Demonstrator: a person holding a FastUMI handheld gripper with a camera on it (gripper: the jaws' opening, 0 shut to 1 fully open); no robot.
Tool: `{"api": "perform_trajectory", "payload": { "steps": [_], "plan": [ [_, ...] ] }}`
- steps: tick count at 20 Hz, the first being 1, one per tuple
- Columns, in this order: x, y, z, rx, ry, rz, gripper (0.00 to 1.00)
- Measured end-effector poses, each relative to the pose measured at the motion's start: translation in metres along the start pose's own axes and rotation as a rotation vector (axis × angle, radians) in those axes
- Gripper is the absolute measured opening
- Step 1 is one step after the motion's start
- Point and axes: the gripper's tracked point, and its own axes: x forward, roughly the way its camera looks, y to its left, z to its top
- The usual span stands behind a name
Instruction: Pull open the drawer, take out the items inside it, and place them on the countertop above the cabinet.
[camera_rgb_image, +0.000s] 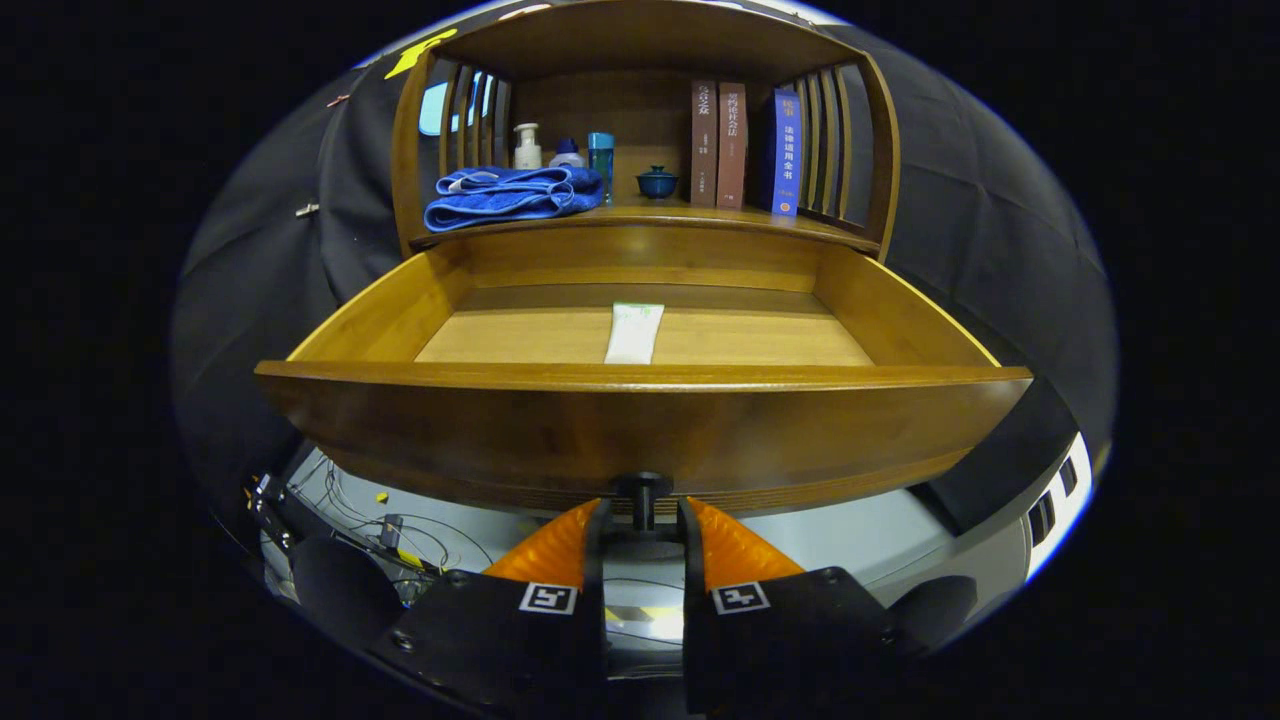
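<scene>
Dark cloth hangs behind a wooden cabinet (640, 240) whose countertop (690, 216) carries a folded blue towel (510, 195), a pump bottle (527, 147), a smaller bottle (568, 153) and a blue bottle (601, 152) on one side, a small dark lidded bowl (657, 182) in the middle and three upright books (745, 145) on the other. Below the countertop the drawer (640, 420) stands pulled well out toward the camera, its front panel wide across the view. On the drawer's floor lies a white tube (634, 332), flat, lengthwise, near the middle, well beyond the fingertips and above them. The gripper (643, 515) sits just under the drawer's front, its two fingers (560, 545) close together on either side of the small dark knob (643, 495). They appear to pinch its stem, though actual contact is hard to confirm. Under the drawer, cables (400, 530) trail over a pale floor (860, 535).
</scene>
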Motion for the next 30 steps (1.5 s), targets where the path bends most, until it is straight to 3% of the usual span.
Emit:
{"api": "perform_trajectory", "payload": {
  "steps": [3,6,9,12,16,23,30],
  "plan": [
    [-0.004,-0.002,-0.003,-0.002,-0.001,-0.014,0.49],
    [-0.018,-0.003,-0.018,0.037,0.068,-0.025,1.00],
    [-0.044,0.005,0.007,0.069,0.022,-0.007,1.00],
    [-0.070,0.017,0.066,0.044,-0.069,0.025,1.00],
    [-0.057,0.023,0.139,0.050,-0.123,0.065,0.99],
    [0.024,0.013,0.191,0.135,0.016,0.060,1.00],
    [0.113,0.021,0.166,0.133,0.274,0.078,1.00]
  ]
}}
